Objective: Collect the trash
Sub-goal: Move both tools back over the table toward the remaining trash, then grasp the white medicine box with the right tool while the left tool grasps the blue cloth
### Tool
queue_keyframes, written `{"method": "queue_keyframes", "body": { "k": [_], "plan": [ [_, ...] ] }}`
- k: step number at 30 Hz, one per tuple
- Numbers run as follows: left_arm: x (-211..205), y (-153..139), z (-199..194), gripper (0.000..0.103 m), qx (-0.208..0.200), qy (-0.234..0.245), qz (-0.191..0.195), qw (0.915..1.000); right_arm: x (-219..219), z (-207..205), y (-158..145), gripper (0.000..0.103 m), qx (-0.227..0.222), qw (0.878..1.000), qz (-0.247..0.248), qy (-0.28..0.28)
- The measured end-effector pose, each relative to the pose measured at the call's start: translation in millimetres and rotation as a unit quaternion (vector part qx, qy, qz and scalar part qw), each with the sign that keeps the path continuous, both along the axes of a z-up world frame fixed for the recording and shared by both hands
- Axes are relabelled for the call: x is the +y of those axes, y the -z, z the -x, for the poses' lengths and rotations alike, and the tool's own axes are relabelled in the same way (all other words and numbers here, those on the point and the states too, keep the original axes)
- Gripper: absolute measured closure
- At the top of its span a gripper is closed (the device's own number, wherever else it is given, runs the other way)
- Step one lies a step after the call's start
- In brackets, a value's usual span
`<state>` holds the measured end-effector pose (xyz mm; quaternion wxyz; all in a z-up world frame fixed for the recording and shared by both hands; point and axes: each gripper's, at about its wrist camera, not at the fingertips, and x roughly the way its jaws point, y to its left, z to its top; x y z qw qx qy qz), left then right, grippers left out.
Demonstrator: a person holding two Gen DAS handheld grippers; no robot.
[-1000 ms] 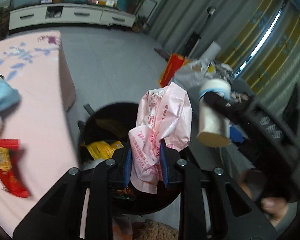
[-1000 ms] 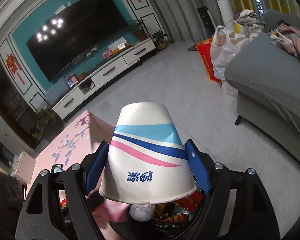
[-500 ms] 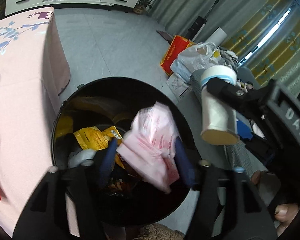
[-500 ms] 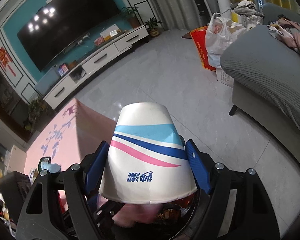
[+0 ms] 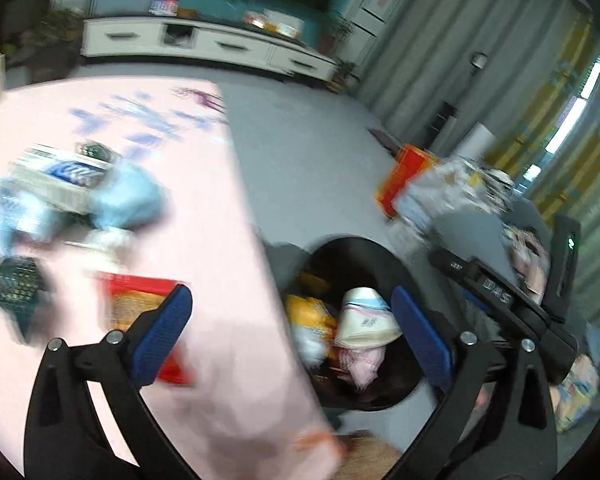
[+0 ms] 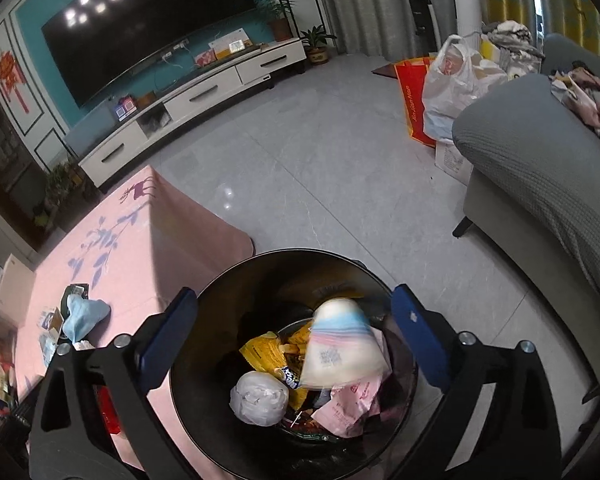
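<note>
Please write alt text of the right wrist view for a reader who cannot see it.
The open right claw hangs over a black trash bin where a paper cup lies on wrappers. A pink table stands beside the bin.

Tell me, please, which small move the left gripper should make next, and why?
Probably reach the open left gripper toward the red snack packet on the pink table: the paper cup already lies in the bin, and both grippers are empty.

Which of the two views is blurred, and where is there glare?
Left wrist view: heavy motion blur across the pink table and its trash. Right wrist view: mostly sharp, only the paper cup in the bin is smeared; ceiling lights glare on the TV screen, with a small reflection on the floor.
</note>
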<state>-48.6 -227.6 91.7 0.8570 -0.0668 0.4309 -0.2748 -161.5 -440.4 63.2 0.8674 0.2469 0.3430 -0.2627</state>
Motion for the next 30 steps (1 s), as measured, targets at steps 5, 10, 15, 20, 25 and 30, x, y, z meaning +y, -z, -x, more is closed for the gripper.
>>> {"method": "queue_keyframes", "body": {
  "k": [5, 10, 15, 20, 25, 30],
  "plan": [
    [69, -19, -16, 0.003, -0.035, -0.079, -0.034, 0.9957, 22, -16, -5, 0.006, -0.001, 1.0, 0.019, -0.021],
    [137, -6, -41, 0.003, -0.036, -0.152, -0.037, 0.9871, 54, -40, -4, 0.006, 0.007, 0.996, 0.043, -0.072],
    [190, 39, -72, 0.004, 0.061, -0.211, 0.014, 0.9755, 82, -59, -1, 0.006, 0.002, 0.994, 0.054, -0.097],
    [216, 38, -73, 0.003, 0.062, -0.182, 0.029, 0.981, 112, -79, -5, 0.006, -0.014, 0.987, 0.03, -0.158],
    [259, 33, -77, 0.004, 0.058, -0.245, 0.043, 0.9668, 165, -128, -24, 0.006, -0.006, 0.964, 0.029, -0.264],
    [277, 39, -83, 0.004, 0.086, -0.243, 0.075, 0.9633, 253, -203, -34, 0.006, 0.065, 0.909, 0.118, -0.395]
  ]
}}
